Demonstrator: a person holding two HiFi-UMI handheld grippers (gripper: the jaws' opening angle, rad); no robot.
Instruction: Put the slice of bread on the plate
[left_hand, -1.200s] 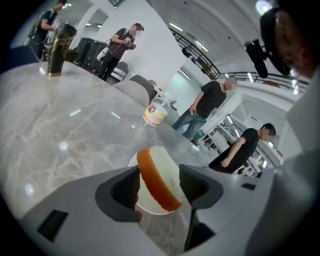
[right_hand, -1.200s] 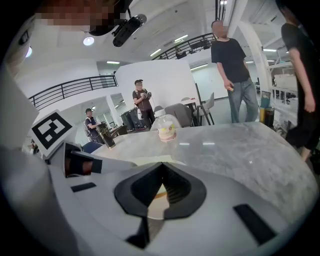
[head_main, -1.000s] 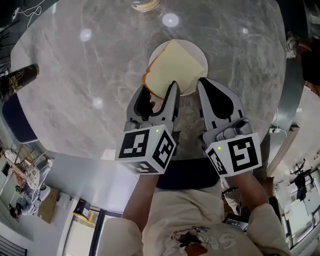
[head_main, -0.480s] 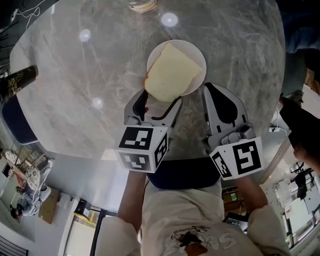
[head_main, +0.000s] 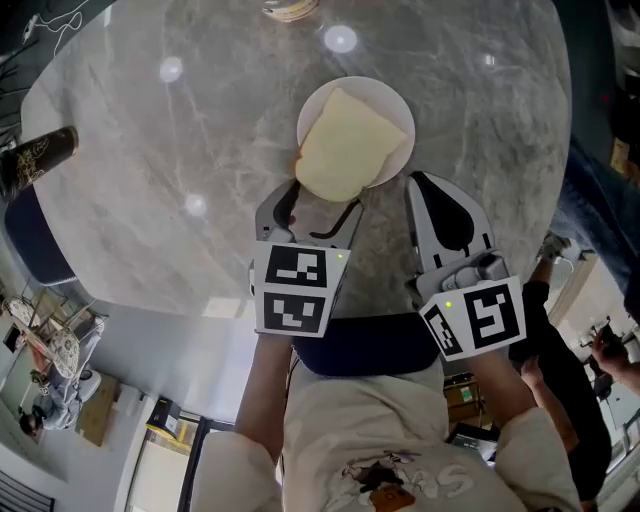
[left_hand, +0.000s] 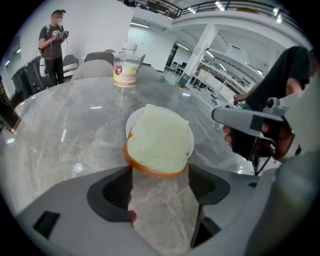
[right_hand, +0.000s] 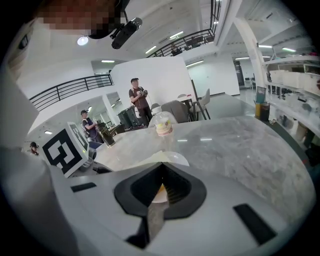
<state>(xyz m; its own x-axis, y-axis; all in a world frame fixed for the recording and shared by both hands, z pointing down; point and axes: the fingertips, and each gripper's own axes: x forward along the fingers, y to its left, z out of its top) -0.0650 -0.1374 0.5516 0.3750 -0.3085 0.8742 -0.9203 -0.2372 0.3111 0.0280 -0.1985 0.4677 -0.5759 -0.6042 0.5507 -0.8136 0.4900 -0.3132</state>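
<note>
A slice of bread (head_main: 350, 145) lies flat on the small white plate (head_main: 388, 97), its crusted near edge hanging over the rim towards me. My left gripper (head_main: 314, 207) stands open just behind that edge, and the pads do not press on the bread (left_hand: 159, 141). In the left gripper view the crust sits level with the tips of my left gripper (left_hand: 160, 182), with bare marble between the jaws. My right gripper (head_main: 432, 192) rests to the right of the plate, jaws together and nothing in them. In the right gripper view the plate (right_hand: 178, 159) shows just beyond my right gripper (right_hand: 161, 187).
The round grey marble table (head_main: 180, 150) has a plastic bottle (left_hand: 126, 66) at its far side and a dark bottle (head_main: 35, 155) at the left edge. People stand beyond the table (left_hand: 52, 37). The table's near edge is just under my hands.
The left gripper let go of the bread, which dropped from tilted to flat on the plate. The left gripper opened wider, rolled and drew back a little. The right gripper stayed put.
</note>
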